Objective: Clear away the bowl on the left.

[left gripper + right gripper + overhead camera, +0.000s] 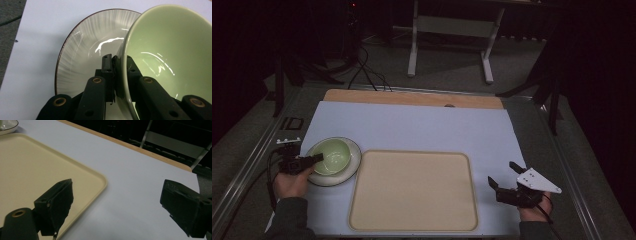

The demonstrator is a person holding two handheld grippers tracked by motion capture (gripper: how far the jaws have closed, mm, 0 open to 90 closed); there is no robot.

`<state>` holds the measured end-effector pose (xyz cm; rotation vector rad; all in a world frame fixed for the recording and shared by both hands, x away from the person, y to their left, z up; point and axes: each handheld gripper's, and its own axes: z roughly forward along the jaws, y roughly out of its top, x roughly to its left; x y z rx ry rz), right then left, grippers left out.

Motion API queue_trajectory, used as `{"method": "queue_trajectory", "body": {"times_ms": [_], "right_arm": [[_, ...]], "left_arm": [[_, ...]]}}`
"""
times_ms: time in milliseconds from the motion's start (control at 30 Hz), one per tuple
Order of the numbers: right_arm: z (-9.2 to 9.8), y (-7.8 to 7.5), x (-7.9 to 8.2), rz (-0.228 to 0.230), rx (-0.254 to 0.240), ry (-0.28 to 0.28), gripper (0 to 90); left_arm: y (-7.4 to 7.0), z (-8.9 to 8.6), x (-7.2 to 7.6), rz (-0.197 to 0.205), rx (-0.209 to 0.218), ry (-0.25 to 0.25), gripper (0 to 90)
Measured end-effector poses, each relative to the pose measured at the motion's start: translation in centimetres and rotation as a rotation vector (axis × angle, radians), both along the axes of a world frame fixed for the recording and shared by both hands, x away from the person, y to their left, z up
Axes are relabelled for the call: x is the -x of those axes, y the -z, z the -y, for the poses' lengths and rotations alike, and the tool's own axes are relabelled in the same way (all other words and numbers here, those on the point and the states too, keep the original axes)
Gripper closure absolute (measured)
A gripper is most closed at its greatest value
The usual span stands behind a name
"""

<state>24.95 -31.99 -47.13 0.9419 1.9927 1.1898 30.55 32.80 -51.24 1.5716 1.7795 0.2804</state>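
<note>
A pale green bowl (333, 154) sits tilted on a white ribbed plate (354, 165) with a dark rim, at the left of the white table sheet. My left gripper (318, 158) comes in from the left and is shut on the bowl's near rim. In the left gripper view one pad is outside the bowl (172, 47) wall and one inside, with the plate (82, 50) beneath and my left gripper (116, 62) clamping the edge. My right gripper (502, 173) stands open over the sheet to the right of the beige tray (412, 192), nothing between its jaws (117, 190).
The large beige tray (37, 170) lies at the front middle, its left edge close to the plate (6, 126). A wooden table strip (412, 97) runs along the far side. Metal rails flank the table, and a white stand (449, 30) is on the floor beyond.
</note>
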Motion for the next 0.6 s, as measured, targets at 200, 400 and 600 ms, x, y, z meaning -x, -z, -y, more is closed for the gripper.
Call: {"method": "queue_trajectory", "body": {"times_ms": [200, 400, 600], "right_arm": [[0.05, -0.03, 0.01, 0.001, -0.004, 0.0, 10.9], [0.08, -0.05, 0.02, 0.004, -0.005, -0.001, 10.9], [0.1, -0.07, 0.02, 0.005, -0.005, -0.001, 10.9]], "left_arm": [[-0.11, -0.17, 0.17, 0.016, 0.03, 0.008, 82.5], [-0.29, -0.08, 0.32, 0.031, 0.023, 0.001, 82.4], [-0.62, -0.2, 0.61, 0.056, 0.036, -0.014, 82.3]]}}
